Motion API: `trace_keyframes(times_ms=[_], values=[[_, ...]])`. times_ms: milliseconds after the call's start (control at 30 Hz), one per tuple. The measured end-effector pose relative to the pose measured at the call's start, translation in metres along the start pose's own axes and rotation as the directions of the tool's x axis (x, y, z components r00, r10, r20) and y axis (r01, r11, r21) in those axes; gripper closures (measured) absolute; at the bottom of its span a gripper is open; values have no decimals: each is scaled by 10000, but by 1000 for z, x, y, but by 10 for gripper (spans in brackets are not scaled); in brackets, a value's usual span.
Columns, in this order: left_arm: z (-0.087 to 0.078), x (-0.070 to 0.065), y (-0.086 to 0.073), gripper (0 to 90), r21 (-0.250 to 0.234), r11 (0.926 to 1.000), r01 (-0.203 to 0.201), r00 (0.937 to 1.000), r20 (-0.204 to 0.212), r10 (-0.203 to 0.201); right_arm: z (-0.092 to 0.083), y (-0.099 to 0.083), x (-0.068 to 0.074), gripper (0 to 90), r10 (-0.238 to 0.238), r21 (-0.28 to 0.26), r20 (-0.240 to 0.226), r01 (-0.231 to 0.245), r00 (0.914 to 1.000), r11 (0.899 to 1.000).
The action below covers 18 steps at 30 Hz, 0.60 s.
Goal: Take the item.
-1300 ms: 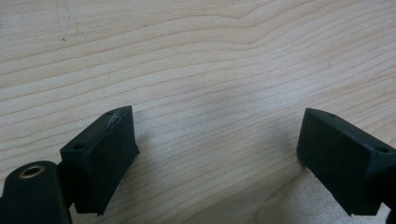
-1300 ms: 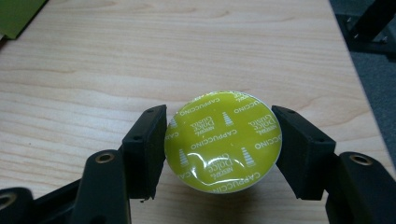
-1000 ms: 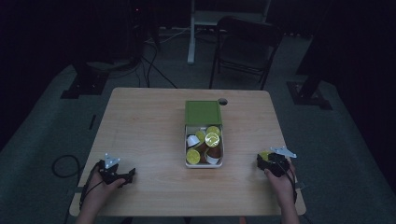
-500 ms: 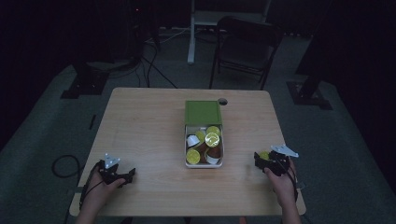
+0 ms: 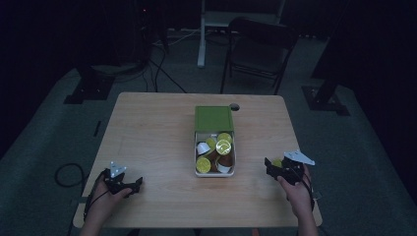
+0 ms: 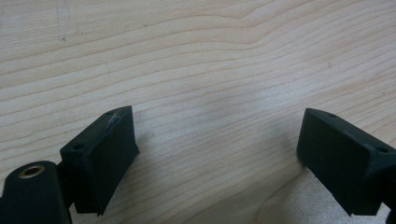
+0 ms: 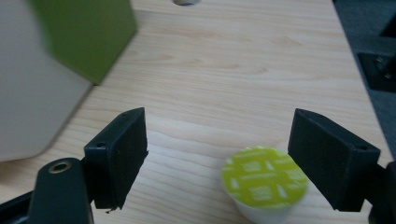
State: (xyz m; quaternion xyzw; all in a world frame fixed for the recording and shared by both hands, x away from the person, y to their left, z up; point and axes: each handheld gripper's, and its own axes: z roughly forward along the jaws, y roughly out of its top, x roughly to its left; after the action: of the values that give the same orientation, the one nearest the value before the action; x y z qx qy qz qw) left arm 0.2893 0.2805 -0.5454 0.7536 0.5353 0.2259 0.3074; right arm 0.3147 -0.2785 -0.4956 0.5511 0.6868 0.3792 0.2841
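A white-walled pod with a yellow-green foil top (image 7: pixel 264 181) stands upright on the wooden table between the jaws of my right gripper (image 7: pixel 217 154), close to the right-hand jaw. Those jaws have just been opening, and neither pad presses on the pod. In the high view that pod (image 5: pixel 278 162) sits by the right gripper (image 5: pixel 272 165) at the table's front right. My left gripper (image 5: pixel 134 186) rests at the front left. Its jaws stand wide apart over bare wood in the left gripper view (image 6: pixel 217 154).
A white box (image 5: pixel 215 173) holding several similar pods (image 5: pixel 223 146) lies mid-table, its green lid (image 5: pixel 213 118) at the far end. The box wall (image 7: pixel 32 107) and lid (image 7: pixel 84 32) are left of the right gripper. A cable hole (image 5: pixel 234 106) is behind the box.
The right gripper's jaws have spread apart and the hand has lifted a little, leaving the pod standing on the table. The left hand has kept still.
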Motion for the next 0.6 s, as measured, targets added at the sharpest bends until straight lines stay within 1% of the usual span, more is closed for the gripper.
trace_keyframes(times_ms=[133, 167, 200, 233, 267, 433, 467, 500, 567, 600], values=[[0, 0, 0, 125, -1, 10000, 2, 10000, 2, -2, -3, 5, 9, 194, -314, -182, -582, 304, 9978, 9994], [0, 0, 0, 125, 2, 10000, -6, 10000, 1, 6, -4, 6, 11, 194, -440, -214, -768, 425, 9961, 9989], [0, 0, 0, 125, 0, 10000, 1, 10000, 2, -1, -4, 7, 17, 194, -709, -221, -1090, 689, 9915, 9974], [0, 0, 0, 125, -1, 10000, 2, 10000, 1, -2, -4, 7, 17, 194, -709, -221, -1090, 689, 9915, 9974], [0, 0, 0, 125, -2, 10000, 4, 10000, 1, -4, -5, 7, 19, 194, -774, -216, -1188, 754, 9899, 9969], [0, 0, 0, 125, 3, 10000, -6, 10000, 1, 6, -2, 5, 29, 194, -1148, -124, -1830, 1144, 9764, 9934], [0, 0, 0, 125, 3, 10000, -6, 10000, 1, 6, -2, 5, 29, 194, -1148, -124, -1830, 1144, 9764, 9934], [0, 0, 0, 125, 4, 10000, -7, 10000, 1, 7, 0, 2, 34, 190, -1331, -88, -2129, 1343, 9680, 9909], [0, 0, 0, 125, -1, 10000, 1, 10000, 1, -1, 1, 1, 37, 186, -1404, -53, -2300, 1430, 9630, 9897], [0, 0, 0, 125, -2, 10000, 1, 10000, 1, -1, 2, 0, 39, 186, -1522, -47, -2409, 1557, 9585, 9878]])
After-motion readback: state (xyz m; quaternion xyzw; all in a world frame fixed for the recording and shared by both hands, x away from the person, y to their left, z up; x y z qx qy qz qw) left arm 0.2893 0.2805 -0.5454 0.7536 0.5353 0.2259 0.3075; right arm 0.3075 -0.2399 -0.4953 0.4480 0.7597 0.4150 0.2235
